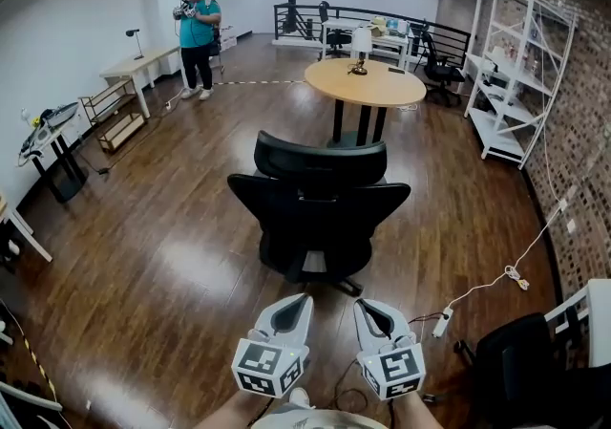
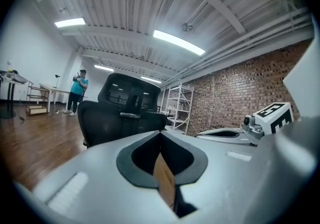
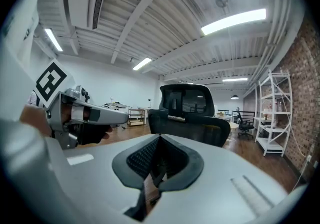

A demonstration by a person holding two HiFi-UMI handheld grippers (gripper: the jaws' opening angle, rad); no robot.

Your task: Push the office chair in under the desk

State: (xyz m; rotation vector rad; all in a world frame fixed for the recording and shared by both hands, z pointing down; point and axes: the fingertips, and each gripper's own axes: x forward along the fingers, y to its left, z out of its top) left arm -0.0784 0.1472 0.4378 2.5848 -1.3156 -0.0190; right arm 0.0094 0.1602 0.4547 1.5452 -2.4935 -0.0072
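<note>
- Nearest the lens, at the bottom edge of the head view, the grey left gripper had its 2 jaws pressed together with nothing between them. Its own view showed the tips meeting in a thin seam.
- Just to its right, the grey right gripper was likewise closed and empty, its ribbed pads meeting. Both grippers pointed at the chair and neither touched it.
- At far left, a long white desk stood against the white wall. A person in a teal shirt stood beside it, well apart from the chair.
- In the centre, the black high-backed office chair stood on open dark wooden floor, backrest toward the grippers, between them and a table.
- Beyond it was a round light-wood table on black legs, carrying a small lamp. The chair was near this table but clearly apart, its seat not under the top.
- At right, white metal shelving lined a red-brick wall, and a white cable with a power strip lay on the floor near the chair's base.
- By my reading, none of the push was done. Left to do: reach the backrest, press on it, and roll the chair until the seat sits under the top. Which desk was meant I cannot tell, though the round table straight ahead seemed likeliest.
</note>
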